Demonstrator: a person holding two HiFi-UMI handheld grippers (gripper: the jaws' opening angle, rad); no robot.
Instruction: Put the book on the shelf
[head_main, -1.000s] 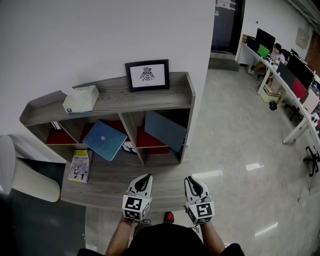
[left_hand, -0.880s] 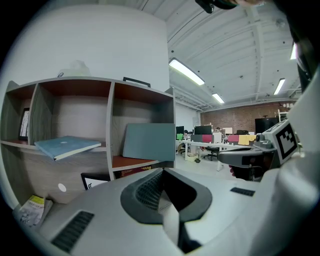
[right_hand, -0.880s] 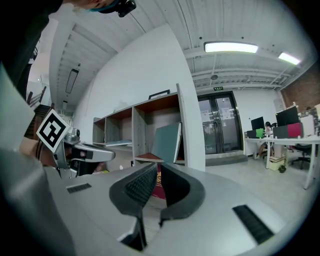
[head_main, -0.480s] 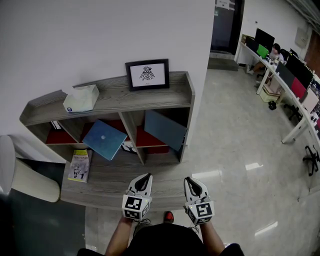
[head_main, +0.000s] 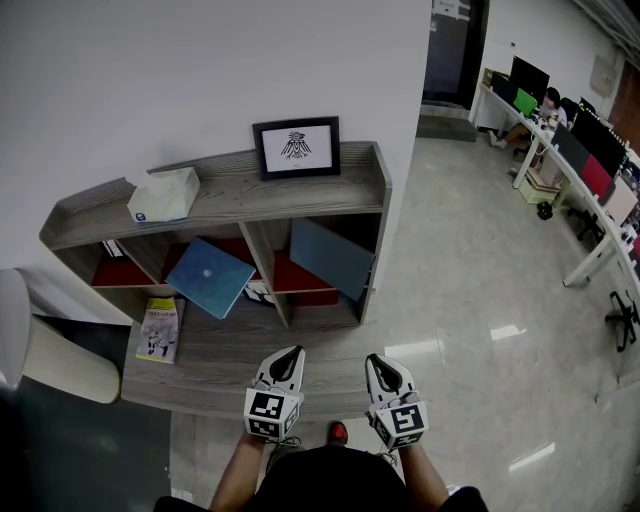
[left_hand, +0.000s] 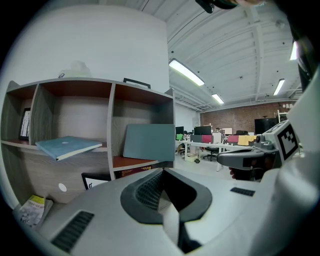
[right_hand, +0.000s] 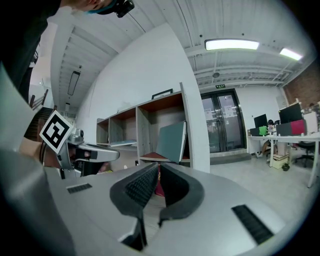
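Note:
A grey wooden shelf (head_main: 230, 200) stands against the white wall. A blue book (head_main: 208, 278) lies tilted in its middle compartment, and a teal book (head_main: 330, 260) leans upright in the right one. A yellow booklet (head_main: 160, 330) rests on the lower ledge at the left. Both grippers hover side by side in front of the ledge, apart from every book. My left gripper (head_main: 293, 354) is shut and holds nothing. My right gripper (head_main: 375, 360) is shut and empty too. The left gripper view shows the blue book (left_hand: 67, 146) and the teal book (left_hand: 149, 141) beyond the closed jaws.
A framed picture (head_main: 295, 148) and a tissue box (head_main: 163, 195) sit on the shelf's top. A white chair (head_main: 40, 350) stands at the left. Polished floor spreads to the right, with office desks and a seated person (head_main: 550, 105) far off.
The right gripper has edged slightly to the left. Nothing else has visibly changed.

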